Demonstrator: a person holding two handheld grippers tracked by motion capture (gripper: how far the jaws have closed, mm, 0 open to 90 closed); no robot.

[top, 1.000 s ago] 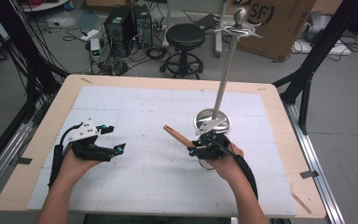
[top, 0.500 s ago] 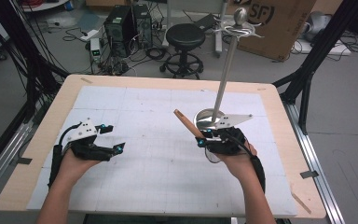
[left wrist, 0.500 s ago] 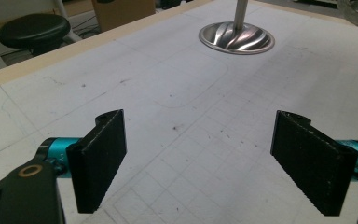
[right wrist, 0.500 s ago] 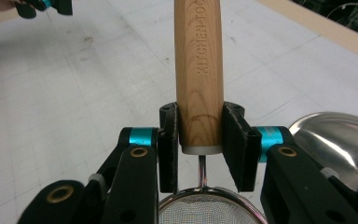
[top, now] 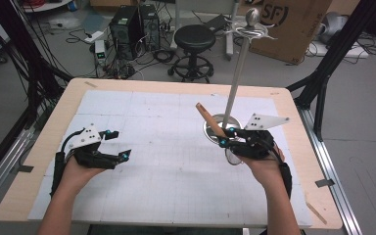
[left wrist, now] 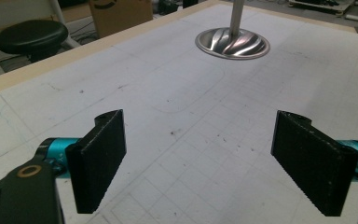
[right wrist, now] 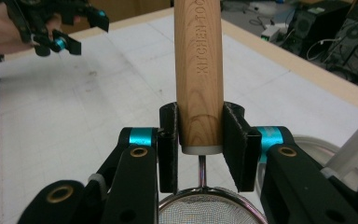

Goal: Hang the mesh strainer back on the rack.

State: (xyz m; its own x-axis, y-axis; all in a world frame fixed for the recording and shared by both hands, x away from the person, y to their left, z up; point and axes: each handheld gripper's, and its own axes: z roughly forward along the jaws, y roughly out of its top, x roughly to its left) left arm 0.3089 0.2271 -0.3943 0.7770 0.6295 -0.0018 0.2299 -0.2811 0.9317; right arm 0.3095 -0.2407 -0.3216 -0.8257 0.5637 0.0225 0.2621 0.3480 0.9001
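Observation:
My right gripper (top: 223,137) is shut on the light wooden handle (top: 208,119) of a small mesh strainer (top: 233,156), just in front of a metal hanging stand (top: 237,73). The handle slants up and to the left, and its tip is close to the stand's pole. In the right gripper view the handle (right wrist: 199,70) sits clamped between the jaws of my right gripper (right wrist: 199,140), with the mesh bowl (right wrist: 209,210) below them. My left gripper (top: 118,144) hovers open over the white mat at the left, holding nothing. Seen in the left gripper view, my left gripper (left wrist: 200,158) has its jaws wide apart.
The stand has a round shiny base (left wrist: 233,43) and hooks at its top (top: 250,27). A white gridded mat (top: 166,161) covers the wooden table (top: 44,142). Beyond the far edge stand a black stool (top: 196,39), computers and a cardboard box (top: 289,24).
My right gripper has moved right and turned, swinging the strainer handle's tip up toward the stand's pole. The left gripper has stayed put.

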